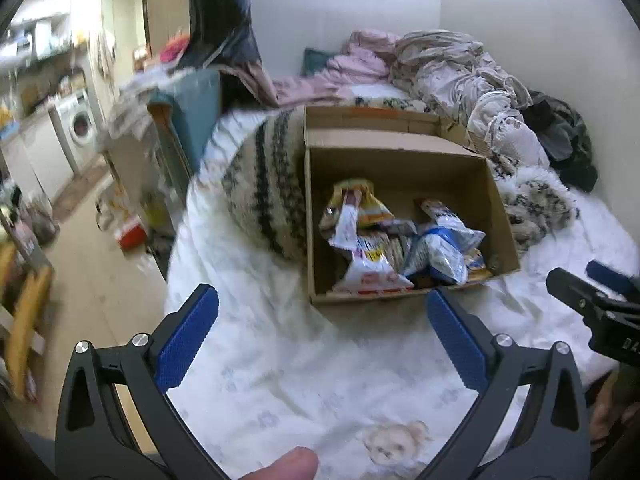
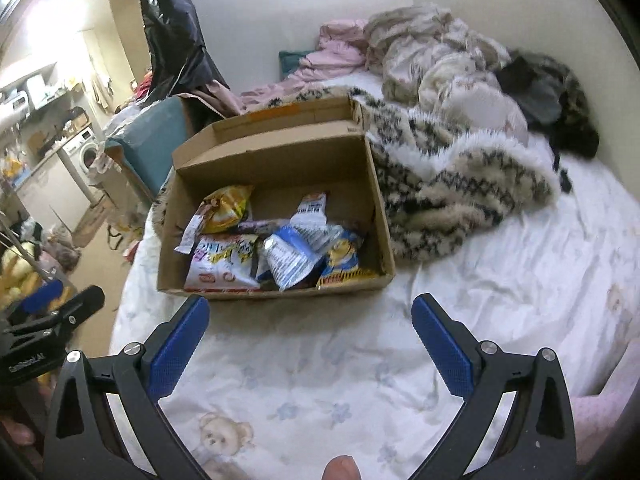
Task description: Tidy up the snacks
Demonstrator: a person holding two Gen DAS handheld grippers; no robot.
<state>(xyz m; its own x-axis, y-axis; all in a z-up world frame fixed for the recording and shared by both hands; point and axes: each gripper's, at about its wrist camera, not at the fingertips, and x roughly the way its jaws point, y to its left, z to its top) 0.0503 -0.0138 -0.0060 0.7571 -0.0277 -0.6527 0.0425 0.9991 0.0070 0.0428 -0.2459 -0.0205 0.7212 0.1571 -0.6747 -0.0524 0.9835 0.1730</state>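
An open cardboard box [image 1: 400, 160] [image 2: 272, 160] sits on a white bed sheet and holds several snack packets: a yellow bag [image 1: 360, 204] [image 2: 226, 208], a white and red bag [image 1: 372, 268] [image 2: 220, 264], a blue and white bag [image 1: 440, 252] [image 2: 292, 260] and a yellow and blue bag [image 2: 344, 264]. My left gripper [image 1: 322, 312] is open and empty above the sheet, just short of the box's near wall. My right gripper [image 2: 310, 320] is open and empty, also just short of that wall. Each gripper shows at the edge of the other's view.
A striped fuzzy blanket [image 2: 452, 184] [image 1: 264, 184] lies against the box. Crumpled bedding and clothes [image 2: 440, 56] pile up at the bed's far end by the wall. Left of the bed is cluttered floor [image 1: 88, 248] with a washing machine [image 1: 78, 124].
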